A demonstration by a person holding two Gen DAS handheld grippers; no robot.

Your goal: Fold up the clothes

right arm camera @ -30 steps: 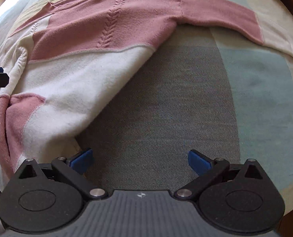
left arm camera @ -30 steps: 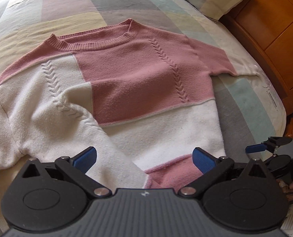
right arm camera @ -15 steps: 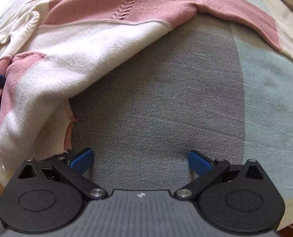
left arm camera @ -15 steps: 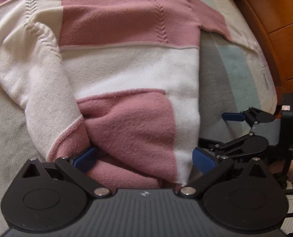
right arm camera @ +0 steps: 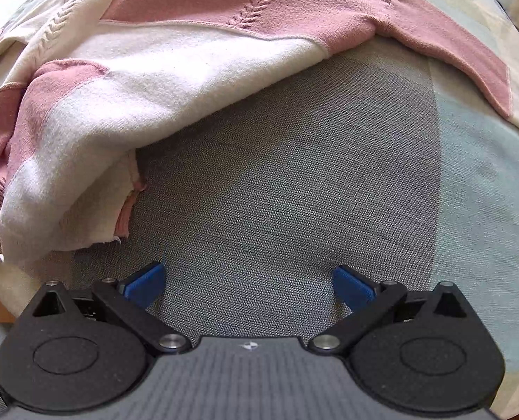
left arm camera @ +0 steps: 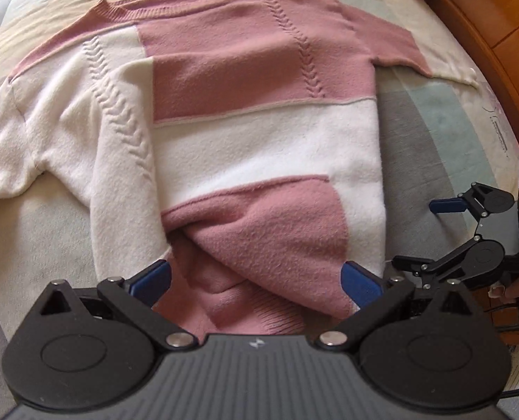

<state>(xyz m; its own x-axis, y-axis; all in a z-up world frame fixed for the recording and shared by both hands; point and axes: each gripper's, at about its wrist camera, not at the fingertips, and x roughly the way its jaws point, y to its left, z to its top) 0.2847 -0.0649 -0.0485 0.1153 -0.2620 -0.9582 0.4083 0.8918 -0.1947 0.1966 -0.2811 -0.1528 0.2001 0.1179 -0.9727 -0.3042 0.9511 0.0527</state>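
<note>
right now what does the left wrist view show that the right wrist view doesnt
Only the left wrist view shows the sweater's ribbed neckline, the wooden furniture beside the bed, and the open right gripper seen from the side.

Only the right wrist view shows the sweater's raw hem corner lifted off the grey bedspread patch, and nothing between the right gripper's fingers.

Both show the pink and white sweater on the patchwork bedspread. The left gripper is open, straddling pink fabric.

Sweater (left arm camera: pixel 259 147) — pink and cream blocks with braided cable stitching; bedspread (right arm camera: pixel 294 182) — grey, pale-green and cream patches; gripper pads (left arm camera: pixel 151 278) blue.
</note>
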